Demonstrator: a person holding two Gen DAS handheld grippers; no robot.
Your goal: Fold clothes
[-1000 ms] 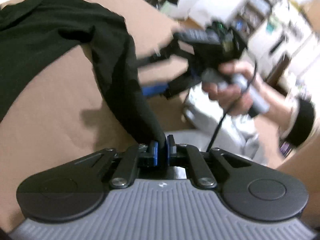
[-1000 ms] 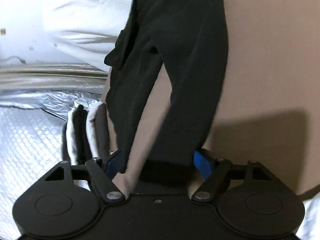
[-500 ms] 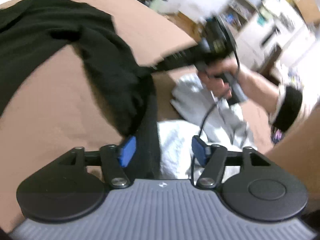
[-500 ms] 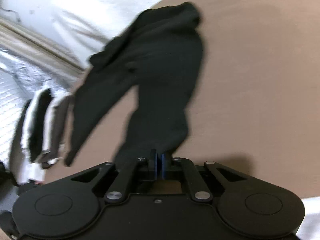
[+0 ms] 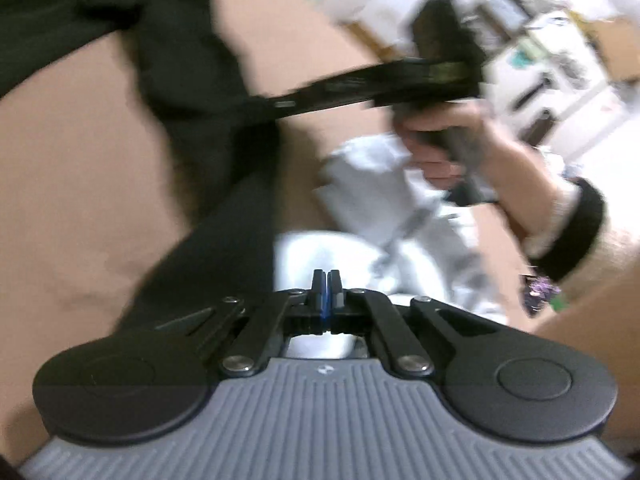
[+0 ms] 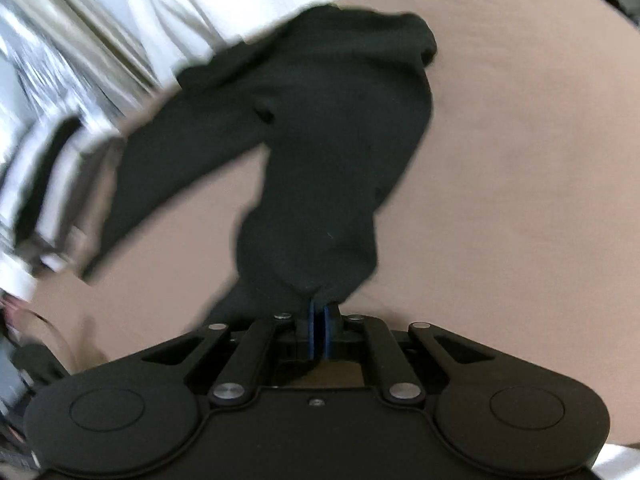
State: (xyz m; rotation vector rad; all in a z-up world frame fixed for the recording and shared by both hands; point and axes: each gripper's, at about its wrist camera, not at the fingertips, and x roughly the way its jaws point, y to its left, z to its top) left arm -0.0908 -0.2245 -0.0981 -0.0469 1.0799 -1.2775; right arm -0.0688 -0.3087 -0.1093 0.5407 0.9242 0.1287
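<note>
In the left wrist view, a black garment is lying across the tan bed sheet on the left, one blurred strip of it running down toward the camera past the left side of the left gripper. That gripper's jaws are sitting fully together, blue pads touching, and nothing is showing between them; the black strip is passing just beside them, not in them. Beyond the tips a pile of white clothing is resting on the sheet. Further right, the right gripper is reaching in from the right toward the black cloth, its tips blurred into the fabric, with the person's right hand wrapping around its handle and a black cuff showing at the wrist. Blurred shelves are standing in the far right background.

In the right wrist view, a silvery quilted sheet and white fabric are filling the far left and top left, smeared by motion. The black garment is spreading over the middle of the tan sheet, a sleeve trailing down to the left, its bulk gathering into a puckered bunch right at the right gripper. Those jaws are pinching almost shut on that bunch, the cloth pulling up taut from the sheet. To the right, the sheet is lying bare.
</note>
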